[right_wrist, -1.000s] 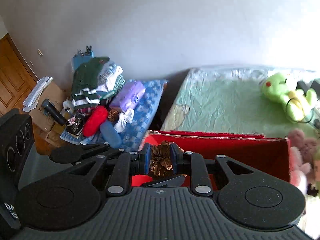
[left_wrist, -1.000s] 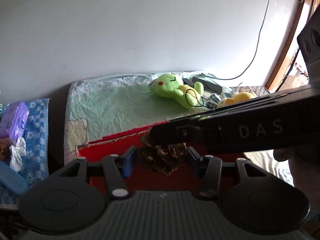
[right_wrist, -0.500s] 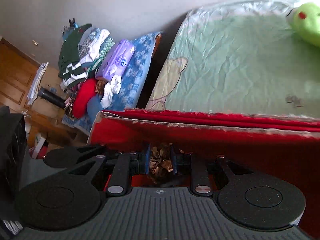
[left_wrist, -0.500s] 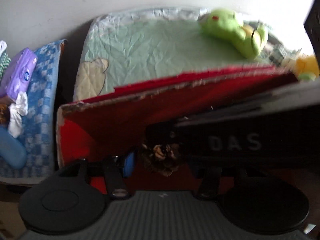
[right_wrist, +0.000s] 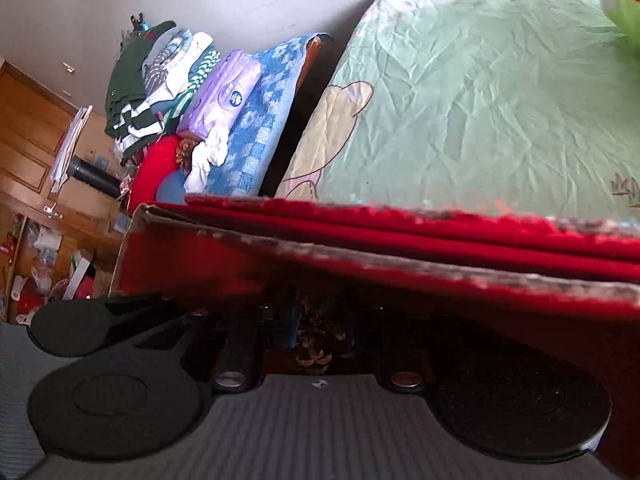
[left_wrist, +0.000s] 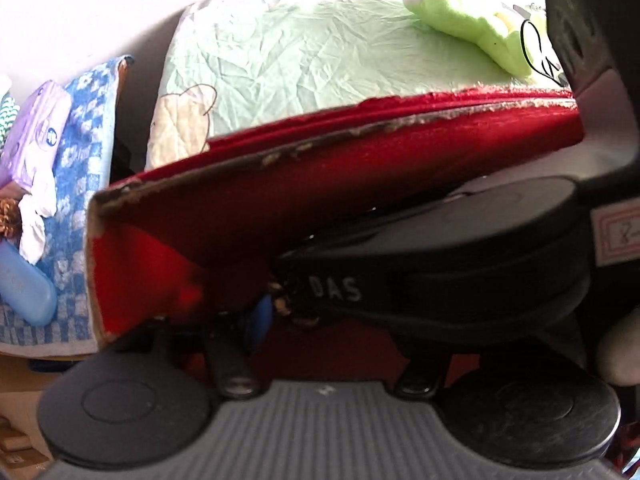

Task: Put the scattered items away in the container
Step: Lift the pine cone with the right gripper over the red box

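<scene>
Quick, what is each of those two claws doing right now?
Left gripper: jaws just opening, pine cone between them; grip cannot be told.
Right gripper: closed on a pine cone.

One red box (right_wrist: 440, 248), two grippers (right_wrist: 320, 320) (left_wrist: 320, 312), two pine cones (right_wrist: 316, 336) (right_wrist: 185, 151), one green plush (left_wrist: 468, 20), one purple pack (right_wrist: 224, 96), one mattress (right_wrist: 480, 100), one clothes pile (right_wrist: 152, 80).

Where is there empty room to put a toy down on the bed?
The green sheet is bare between the red box rim and the green plush. The blue checked cloth is crowded with the purple pack and clothes pile.
</scene>
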A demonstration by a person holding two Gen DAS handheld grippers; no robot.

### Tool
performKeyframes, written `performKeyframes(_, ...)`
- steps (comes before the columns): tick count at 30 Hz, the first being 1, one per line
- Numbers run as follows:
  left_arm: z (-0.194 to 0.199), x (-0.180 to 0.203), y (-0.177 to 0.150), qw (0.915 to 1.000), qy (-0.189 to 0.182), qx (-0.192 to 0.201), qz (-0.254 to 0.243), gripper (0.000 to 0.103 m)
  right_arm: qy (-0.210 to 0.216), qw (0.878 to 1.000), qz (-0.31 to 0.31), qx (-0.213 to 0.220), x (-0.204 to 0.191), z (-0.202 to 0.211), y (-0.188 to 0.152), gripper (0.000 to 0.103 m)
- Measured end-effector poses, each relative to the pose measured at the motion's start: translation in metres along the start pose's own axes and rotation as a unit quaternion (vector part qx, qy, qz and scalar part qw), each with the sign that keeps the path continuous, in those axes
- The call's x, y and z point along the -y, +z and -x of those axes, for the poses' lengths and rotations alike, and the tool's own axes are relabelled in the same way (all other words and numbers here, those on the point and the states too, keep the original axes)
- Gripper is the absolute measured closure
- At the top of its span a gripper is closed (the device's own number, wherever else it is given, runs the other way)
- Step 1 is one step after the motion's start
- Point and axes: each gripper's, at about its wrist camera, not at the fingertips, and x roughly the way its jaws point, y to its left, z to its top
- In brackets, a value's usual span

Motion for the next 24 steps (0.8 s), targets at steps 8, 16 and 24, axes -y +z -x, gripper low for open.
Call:
performKeyframes(8,0.002,-0.007,-0.001,0.9996,-0.018,0.015,0.012,0.037,0.036,0.999,-0.022,0.001,0.006,0.003,0.004,0.07)
performKeyframes(16,0.008,-0.005,0.0,0.999,-0.023,0.036,0.006,0.03,0.008,1.0,-0.014,0.018,-0.006,0.03,-0.001,0.071)
performKeyframes(24,0.014,-0.008,-0.001,0.997,-0.057,0.052,-0.009,0.024,-0.082,0.996,-0.005,-0.035,0.002,0.034,-0.011,0.079)
